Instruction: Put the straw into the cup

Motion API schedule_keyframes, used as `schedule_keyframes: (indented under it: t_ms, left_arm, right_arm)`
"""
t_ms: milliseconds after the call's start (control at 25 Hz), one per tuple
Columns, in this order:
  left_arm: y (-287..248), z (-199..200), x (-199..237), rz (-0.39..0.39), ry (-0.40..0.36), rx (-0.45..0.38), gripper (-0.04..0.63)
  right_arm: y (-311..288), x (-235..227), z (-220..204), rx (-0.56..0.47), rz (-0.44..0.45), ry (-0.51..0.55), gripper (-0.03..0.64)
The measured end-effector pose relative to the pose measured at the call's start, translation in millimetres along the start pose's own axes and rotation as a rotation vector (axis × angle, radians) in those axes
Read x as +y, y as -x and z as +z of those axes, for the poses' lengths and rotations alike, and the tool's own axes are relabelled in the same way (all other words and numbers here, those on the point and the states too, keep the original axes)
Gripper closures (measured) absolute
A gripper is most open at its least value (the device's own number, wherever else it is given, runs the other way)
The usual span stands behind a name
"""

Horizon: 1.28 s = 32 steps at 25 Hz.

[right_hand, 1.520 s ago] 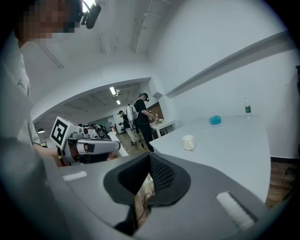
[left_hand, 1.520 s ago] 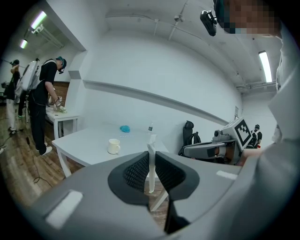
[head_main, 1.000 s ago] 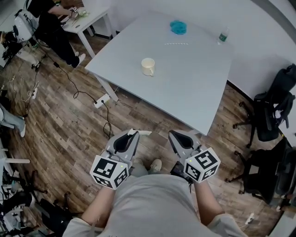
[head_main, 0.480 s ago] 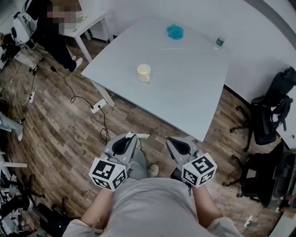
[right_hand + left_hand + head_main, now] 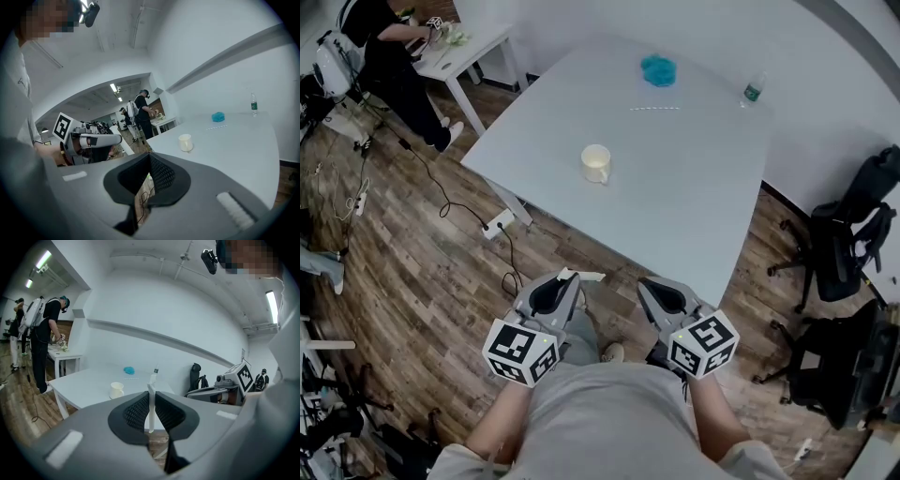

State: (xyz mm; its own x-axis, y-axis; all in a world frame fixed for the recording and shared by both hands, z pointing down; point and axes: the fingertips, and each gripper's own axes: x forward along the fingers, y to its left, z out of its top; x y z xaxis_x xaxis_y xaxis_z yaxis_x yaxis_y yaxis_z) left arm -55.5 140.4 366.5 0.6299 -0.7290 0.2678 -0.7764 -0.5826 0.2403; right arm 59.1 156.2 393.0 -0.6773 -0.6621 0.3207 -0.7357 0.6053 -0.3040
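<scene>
The left tongs [image 5: 566, 277] are gripping the straw [image 5: 150, 401]. Their pads are pressing on its thin white shaft, which is standing upright across them in the left gripper view, with its bent top poking out above the tips and its lower end hanging below. In the head view that white top is jutting sideways toward the right tongs. The cup [image 5: 596, 163] is sitting mouth-up on the counter [image 5: 694, 187], ahead of the left tongs and a shade to their right, well apart from them. Both tongs are hovering short of the counter's near edge, over the wooden floor. The straw's long axis is lying close to the cup's own, so I judge the coming move to be a long carry forward over the rim, then a lowering into the mouth. The right tongs [image 5: 652, 284] are sitting pinched together on nothing, just beside the left pair and farther off the cup's line, so the left hand is the nearer one.
</scene>
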Motion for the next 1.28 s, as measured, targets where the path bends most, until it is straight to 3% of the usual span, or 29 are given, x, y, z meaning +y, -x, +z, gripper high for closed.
schedule_keyframes:
  t_ms: [720, 1280]
  left_arm:
    - [-78, 65, 99, -0.091, -0.013, -0.012, 0.537]
    - [-96, 88, 163, -0.152, -0.009, 0.002, 0.537]
  right_arm:
    - [-106, -60, 73, -0.044, -0.085, -0.012, 0.611]
    - [-169, -67, 96, -0.053, -0.132, -0.033, 0.611]
